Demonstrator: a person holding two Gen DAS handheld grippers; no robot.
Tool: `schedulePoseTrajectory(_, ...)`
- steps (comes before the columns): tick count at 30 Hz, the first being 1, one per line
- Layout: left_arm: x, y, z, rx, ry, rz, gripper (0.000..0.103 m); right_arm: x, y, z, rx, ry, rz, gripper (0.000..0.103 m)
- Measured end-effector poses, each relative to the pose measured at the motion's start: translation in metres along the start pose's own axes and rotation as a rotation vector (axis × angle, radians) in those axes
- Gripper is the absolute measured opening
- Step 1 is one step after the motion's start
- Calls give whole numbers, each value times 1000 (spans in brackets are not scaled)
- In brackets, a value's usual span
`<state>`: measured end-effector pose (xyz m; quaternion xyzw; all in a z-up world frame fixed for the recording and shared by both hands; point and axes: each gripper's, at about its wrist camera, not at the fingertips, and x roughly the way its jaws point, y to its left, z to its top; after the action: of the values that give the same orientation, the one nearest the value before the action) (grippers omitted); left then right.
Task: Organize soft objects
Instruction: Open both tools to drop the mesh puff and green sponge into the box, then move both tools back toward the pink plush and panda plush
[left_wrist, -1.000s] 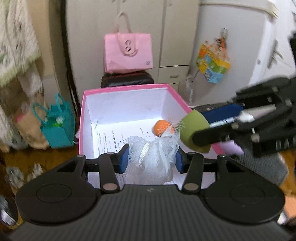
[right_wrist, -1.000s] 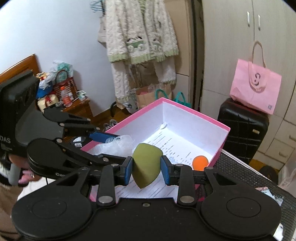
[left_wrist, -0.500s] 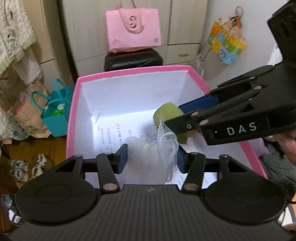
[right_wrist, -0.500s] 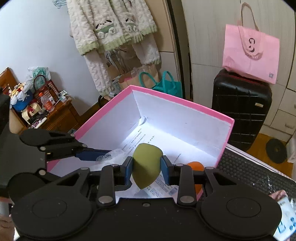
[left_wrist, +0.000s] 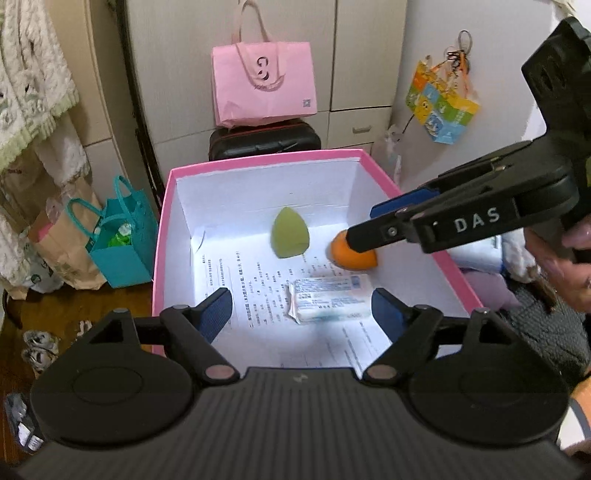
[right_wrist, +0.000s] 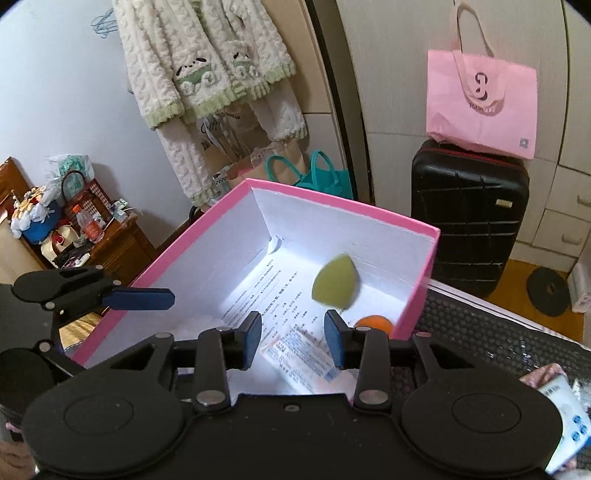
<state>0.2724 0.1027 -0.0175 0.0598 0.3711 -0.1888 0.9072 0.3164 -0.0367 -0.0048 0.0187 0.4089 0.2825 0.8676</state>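
White letters "DAS" on the side of the right gripper (left_wrist: 373, 225), a dark swirl logo on the pink tote bag (left_wrist: 264, 81), printed sheet (left_wrist: 266, 284) and packet (left_wrist: 328, 299) lettering too small to read

The left wrist view is looking down into the pink box (left_wrist: 258, 168) from close above its near edge; the right wrist view is facing it from the right, both sharing the green sponge (left_wrist: 290, 233) (right_wrist: 335, 282).

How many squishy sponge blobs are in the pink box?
2: a green sponge near the pink box's far wall, an orange sponge by its right wall. Others may hide behind the fingers.
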Motion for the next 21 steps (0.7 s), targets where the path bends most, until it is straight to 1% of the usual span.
schedulePoseTrajectory(8, -38, -22, -8, 63, -33, -5, 82, -44, 22, -14, -63, -44, -2, 44)
schedulePoseTrajectory(14, -66, -38, -15, 87, -43, -29, 82, -79, 42, -31, -119, -84, -8, 48)
schedulePoseTrajectory(17, -80, -48, -20, 108, -50, -34, 82, -96, 51, -40, -149, -95, -12, 53)
schedulePoseTrajectory(19, -88, -52, -22, 119, -53, -42, 84, -107, 57, -47, -172, -105, -20, 57)
schedulePoseTrajectory(21, -95, -57, -25, 122, -56, -54, 87, -117, 62, -55, -198, -113, -27, 57)
